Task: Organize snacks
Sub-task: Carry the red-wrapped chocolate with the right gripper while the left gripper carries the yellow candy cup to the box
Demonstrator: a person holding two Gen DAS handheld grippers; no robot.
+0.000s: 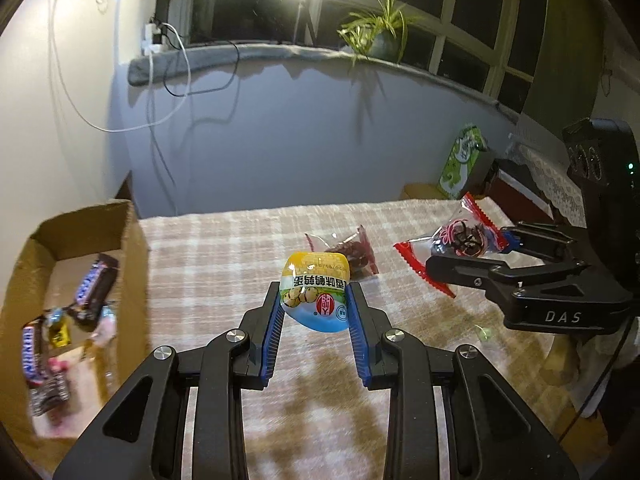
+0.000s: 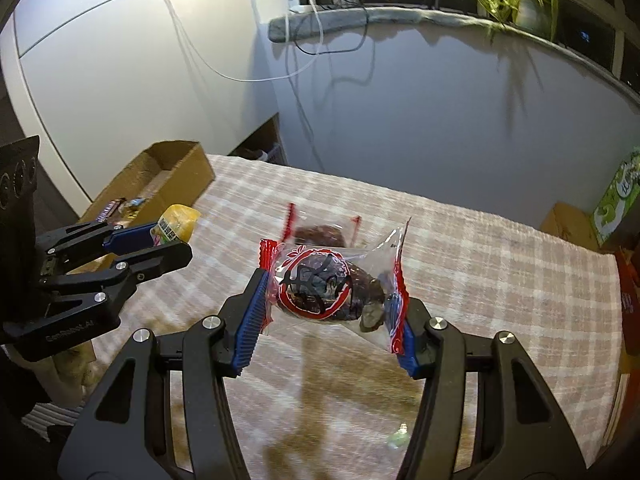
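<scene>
Gripping a glossy yellow-and-green rounded snack pouch (image 1: 314, 298), the left gripper (image 1: 314, 300) hung above the checked cloth-covered table (image 1: 240, 248), right of the cardboard box (image 1: 130, 236); the right gripper (image 2: 334, 300) pinched a crinkly clear red-edged date packet (image 2: 332, 288).

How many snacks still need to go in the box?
Done: several candy bars already lie in the cardboard box. In hand: the left tongs hold a yellow egg snack, the right tongs a red date packet. Left: one date packet on the tablecloth.
</scene>
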